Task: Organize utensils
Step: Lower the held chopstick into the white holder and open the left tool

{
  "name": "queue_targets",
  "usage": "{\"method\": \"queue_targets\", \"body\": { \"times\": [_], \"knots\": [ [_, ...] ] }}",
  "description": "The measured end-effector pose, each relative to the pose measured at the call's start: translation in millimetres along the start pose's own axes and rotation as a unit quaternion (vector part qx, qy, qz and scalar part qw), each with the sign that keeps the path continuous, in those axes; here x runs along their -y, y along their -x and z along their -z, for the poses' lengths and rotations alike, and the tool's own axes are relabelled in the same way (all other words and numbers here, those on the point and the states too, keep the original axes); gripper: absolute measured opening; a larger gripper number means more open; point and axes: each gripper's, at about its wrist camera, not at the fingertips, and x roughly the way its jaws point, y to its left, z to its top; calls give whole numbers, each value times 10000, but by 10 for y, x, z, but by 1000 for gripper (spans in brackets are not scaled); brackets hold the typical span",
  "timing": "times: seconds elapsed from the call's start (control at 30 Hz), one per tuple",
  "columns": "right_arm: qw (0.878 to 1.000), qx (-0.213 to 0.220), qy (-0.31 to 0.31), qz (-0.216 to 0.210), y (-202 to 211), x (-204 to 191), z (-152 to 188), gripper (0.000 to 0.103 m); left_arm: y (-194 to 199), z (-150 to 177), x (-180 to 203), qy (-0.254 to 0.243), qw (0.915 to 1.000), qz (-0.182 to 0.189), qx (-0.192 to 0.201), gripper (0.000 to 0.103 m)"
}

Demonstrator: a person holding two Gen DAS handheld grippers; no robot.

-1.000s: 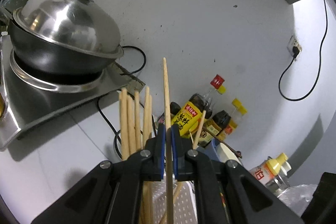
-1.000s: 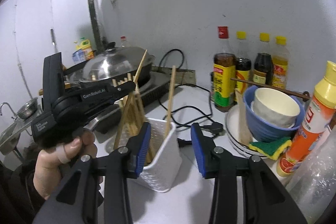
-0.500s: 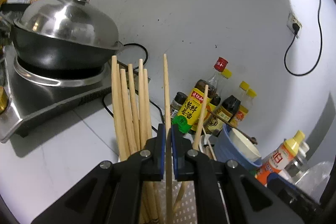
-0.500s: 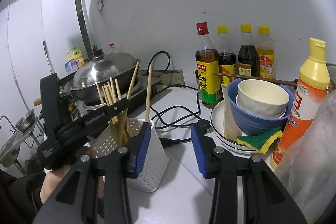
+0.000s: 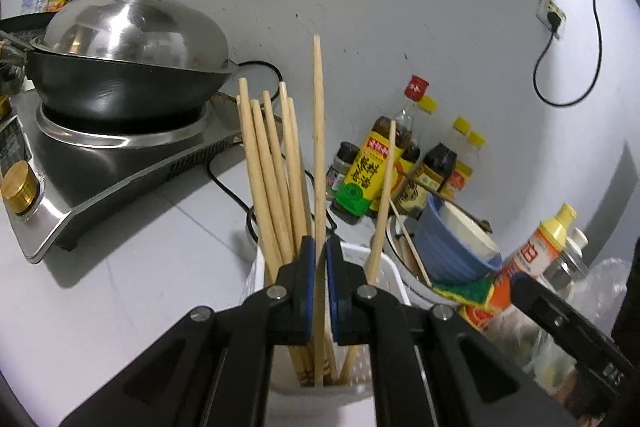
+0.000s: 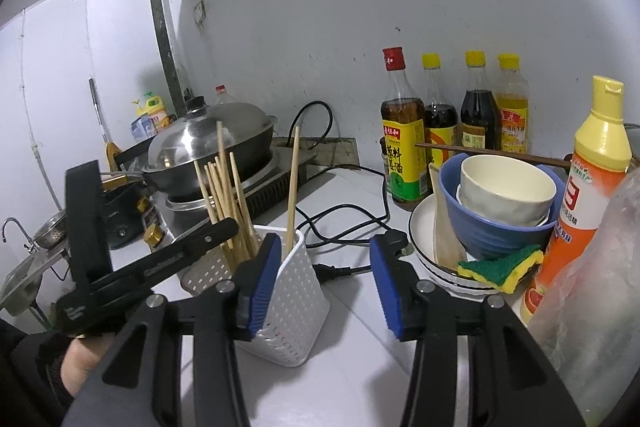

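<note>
1 wooden chopstick (image 5: 319,147) stands nearly upright, pinched between the blue pads of the left tongs (image 5: 320,291), which are clenched on it – its lower end reaches down inside the white perforated holder (image 6: 292,311) on the desk (image 5: 120,267). Several more chopsticks (image 5: 272,171) lean together at the holder's left side, and 1 other (image 5: 382,203) leans to the right. In the right wrist view the holder sits just beside the left pad of the right tongs (image 6: 320,283), whose jaws have just been opening and stand apart with nothing between them. A hand (image 6: 80,363) grips the handle of the left tool at the lower left of that view.

Behind the holder a lidded wok (image 5: 128,67) sits on a steel stove (image 5: 120,163). To the right, a blue bowl (image 6: 496,223) with a cream bowl (image 6: 506,187) nested inside rests on a white plate (image 6: 424,227), a green-and-yellow sponge (image 6: 500,265) beside it. 4 sauce bottles (image 6: 404,143) line the wall, and a tall orange bottle (image 6: 588,183) with a yellow cap stands near the plate. A black cable (image 6: 344,219) trails across the desk – just behind the holder.
</note>
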Motion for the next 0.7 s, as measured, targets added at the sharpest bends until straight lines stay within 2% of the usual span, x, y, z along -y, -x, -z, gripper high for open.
{"method": "queue_targets", "body": {
  "times": [0.03, 0.1, 0.13, 0.17, 0.47, 0.7],
  "knots": [
    [10000, -25, 15, 36, -13, -10, 4, 44, 0, 6, 2, -40, 10000, 3, -90, 5],
    [9998, -100, 38, 139, -46, -33, 11, 44, 16, 13, -3, -70, 9997, 65, -209, 12],
    [9997, -128, 46, 196, -58, -41, 14, 44, 23, 13, -2, -76, 9996, 85, -239, 25],
    [9995, -169, 56, 265, -73, -52, 17, 44, 41, 17, -7, -80, 9995, 127, -267, 31],
    [9979, -437, 55, 482, -98, -169, 62, 44, 304, 20, -97, -156, 9990, 278, -322, 33],
    [9966, -569, 135, 580, -34, -378, 139, 44, 585, 27, -214, -439, 9986, 126, -279, 33]
  ]
}}
